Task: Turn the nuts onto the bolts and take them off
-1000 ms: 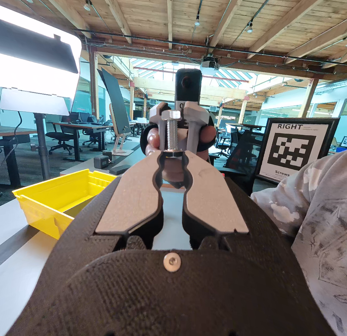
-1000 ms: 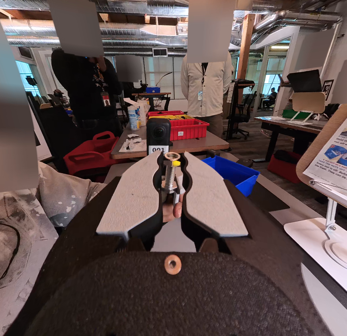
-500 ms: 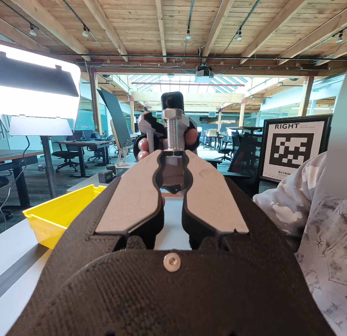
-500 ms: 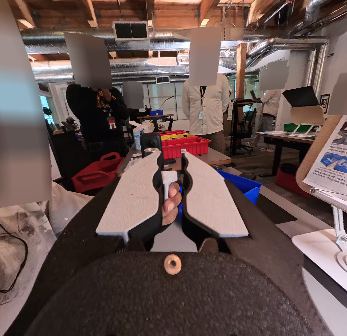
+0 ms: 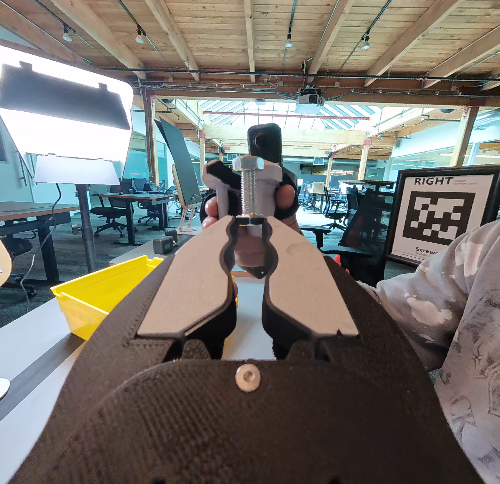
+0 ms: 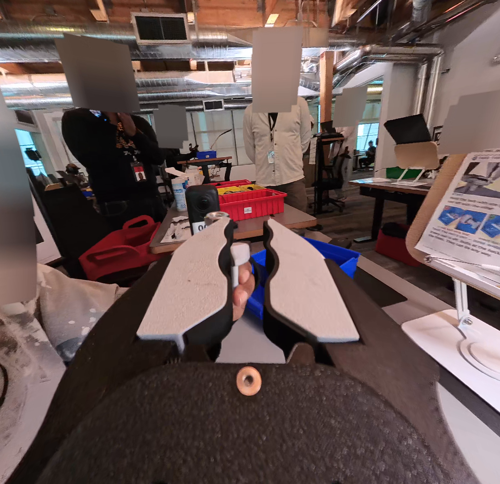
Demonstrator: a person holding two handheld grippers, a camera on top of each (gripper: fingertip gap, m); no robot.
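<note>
1. Two tools, face to face above the surface: left tool pinched tight on the hex nut, likely to stop it spinning.
2. Upright out of that nut, a bright threaded steel bolt, hex head on top.
3. Right tool parted narrowly and empty, bolt outside its gap; probably resetting for another twist.
4. Matte grey pads on ribbed black bodies.
5. Beyond, glossy yellow bin.

Scene was bright and evenly lit. Studio light panel at left was blown out to white glare. Skylights glowed behind. Wide-angle bending was strong at the edges. Right wrist view showed slight motion blur; grey privacy patches overlaid.
</note>
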